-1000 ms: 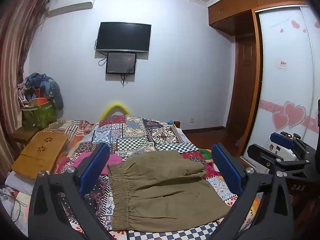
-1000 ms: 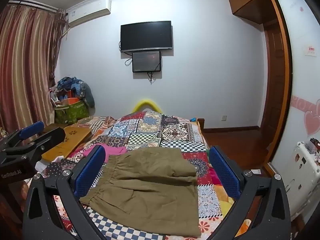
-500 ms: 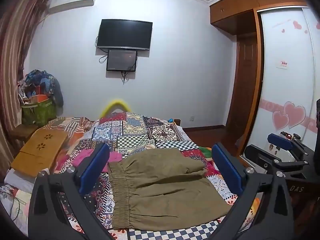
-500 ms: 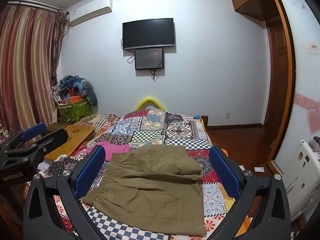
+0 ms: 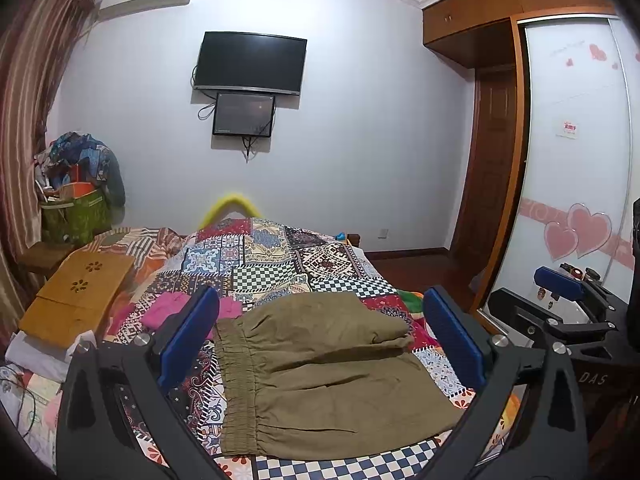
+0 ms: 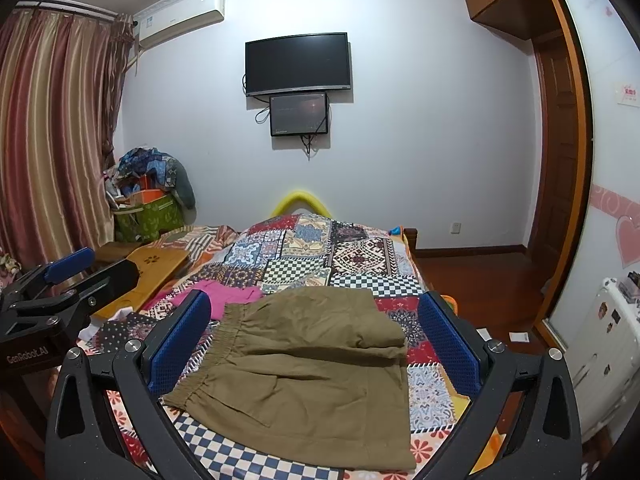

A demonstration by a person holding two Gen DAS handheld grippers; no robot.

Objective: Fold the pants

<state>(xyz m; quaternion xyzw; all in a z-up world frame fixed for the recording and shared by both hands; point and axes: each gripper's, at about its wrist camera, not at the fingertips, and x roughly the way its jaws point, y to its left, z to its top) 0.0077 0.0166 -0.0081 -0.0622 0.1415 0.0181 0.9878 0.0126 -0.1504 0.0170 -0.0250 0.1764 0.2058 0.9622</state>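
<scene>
Both claws, left claw (image 5: 320, 344) and right claw (image 6: 314, 340), hang spread wide and empty above the pants (image 6: 304, 372), waistband toward the bed's (image 6: 356, 256) left edge, seemingly nearer the left claw.

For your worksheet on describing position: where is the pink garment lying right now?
In both wrist views the pink garment lies on the patchwork quilt, just left of the olive-brown pants' elastic waistband, right of the wooden lap table.

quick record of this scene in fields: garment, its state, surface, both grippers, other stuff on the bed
garment: olive pants
state: lying folded, elastic waistband toward the left
surface: patchwork quilt on the bed
left gripper: open, empty, above the pants
right gripper: open, empty, above the pants
other: pink cloth beyond the waistband; wooden lap tray at the left edge
</scene>
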